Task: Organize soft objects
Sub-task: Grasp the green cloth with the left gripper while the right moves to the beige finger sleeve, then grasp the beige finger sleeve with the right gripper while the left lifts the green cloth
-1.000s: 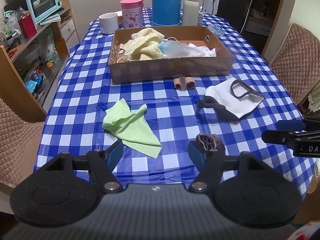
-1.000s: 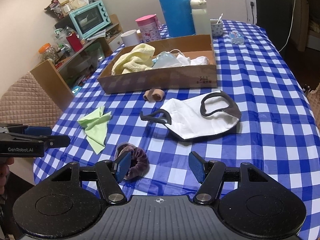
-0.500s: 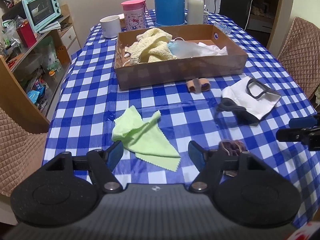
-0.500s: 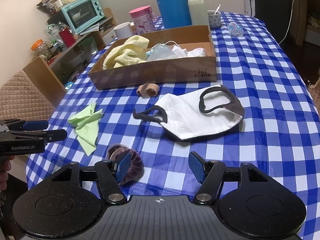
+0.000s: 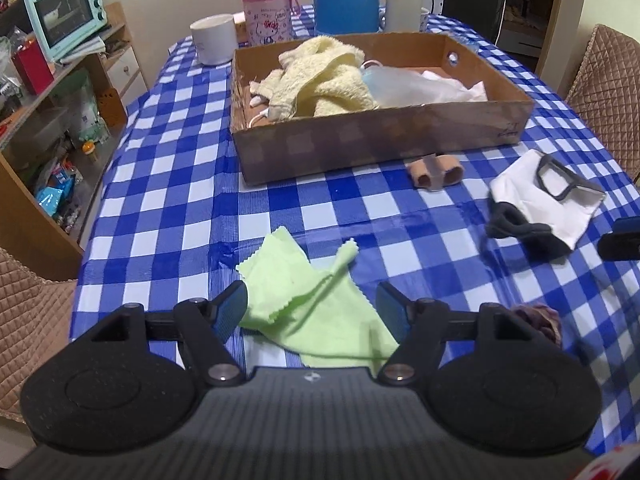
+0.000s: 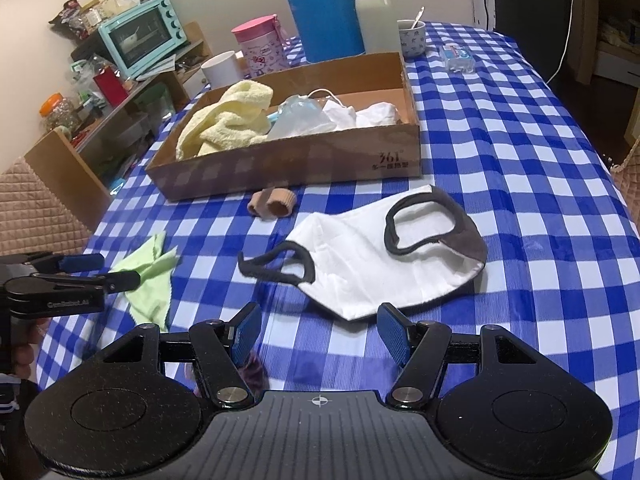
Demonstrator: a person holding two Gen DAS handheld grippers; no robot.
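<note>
— Green cloth [image 5: 316, 312] on the counter [image 5: 192, 184]: fully visible?
— No, the left tongs [image 5: 314, 310], spread open over it, cover its near edge.
— The right tongs [image 6: 320, 338]?
— Open too, hiding most of a purple scrunchie [image 6: 253, 372].

My jaws: blue pads. Surface [image 5: 168, 184]: blue-white check. Cloth [image 5: 316, 304]: pale green. Mask [image 6: 384, 264]: white, dark-edged.

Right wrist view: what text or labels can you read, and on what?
"361": printed on the front wall of the cardboard box; the small line under it is too blurred to read.
"GenRobot.AI": on the left tool, blurred.
Pink canister: cartoon print, wording unreadable.
</note>
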